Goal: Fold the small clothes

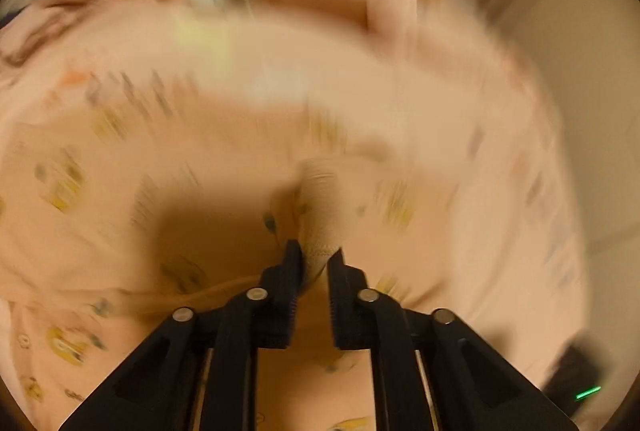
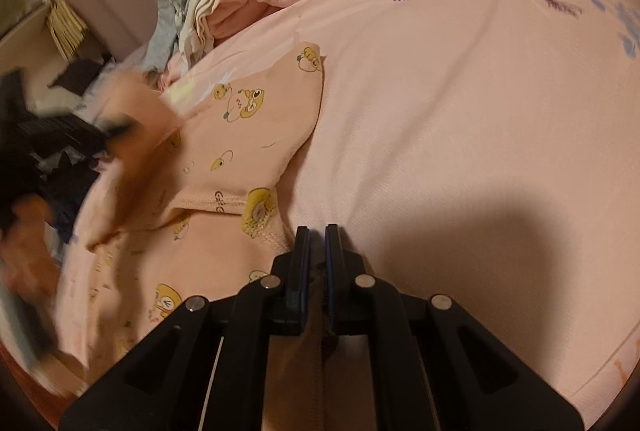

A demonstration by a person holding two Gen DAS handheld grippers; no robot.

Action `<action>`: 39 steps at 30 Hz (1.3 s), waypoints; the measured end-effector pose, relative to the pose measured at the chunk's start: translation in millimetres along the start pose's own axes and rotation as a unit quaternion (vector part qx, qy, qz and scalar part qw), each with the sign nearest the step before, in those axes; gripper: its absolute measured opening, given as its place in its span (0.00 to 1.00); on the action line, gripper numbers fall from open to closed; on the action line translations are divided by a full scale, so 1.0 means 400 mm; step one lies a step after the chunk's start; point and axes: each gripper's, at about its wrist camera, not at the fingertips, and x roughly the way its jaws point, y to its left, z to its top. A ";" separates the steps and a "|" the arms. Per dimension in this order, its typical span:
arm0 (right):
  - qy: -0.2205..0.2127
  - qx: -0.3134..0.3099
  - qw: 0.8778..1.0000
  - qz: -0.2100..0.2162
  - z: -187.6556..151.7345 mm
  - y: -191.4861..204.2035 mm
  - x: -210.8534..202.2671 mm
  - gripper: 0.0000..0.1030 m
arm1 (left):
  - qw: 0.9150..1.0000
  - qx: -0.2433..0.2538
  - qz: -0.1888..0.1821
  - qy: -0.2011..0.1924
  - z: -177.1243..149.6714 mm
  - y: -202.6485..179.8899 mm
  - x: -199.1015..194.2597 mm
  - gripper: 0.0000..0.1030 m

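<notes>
A small pink garment with yellow cartoon prints (image 2: 240,135) lies on a pink bedsheet (image 2: 460,111). My left gripper (image 1: 315,249) is shut on a fold of that garment (image 1: 320,207); its view is blurred by motion. My right gripper (image 2: 318,229) is shut on the garment's edge, with cloth running back between its fingers. The left gripper (image 2: 112,129) also shows blurred at the left of the right wrist view, lifting a flap of the garment above the sheet.
A pile of other clothes, cream, pink and grey (image 2: 232,3), lies at the far side of the bed. Dark clothes (image 2: 72,167) lie off the left edge. A shelf with books (image 2: 68,27) stands by the wall.
</notes>
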 end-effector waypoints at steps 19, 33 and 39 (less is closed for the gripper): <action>-0.004 0.022 0.999 0.024 0.010 -0.015 0.009 0.07 | 0.991 -0.043 0.113 -0.065 -0.169 0.443 -0.259 0.55; 0.028 0.008 0.999 0.025 0.097 0.142 -0.081 0.54 | 0.990 -0.115 0.022 -0.080 -0.179 0.506 -0.166 0.15; 0.104 0.059 0.987 0.107 0.127 0.204 0.041 0.64 | 0.989 -0.112 0.049 -0.084 -0.195 0.499 -0.181 0.08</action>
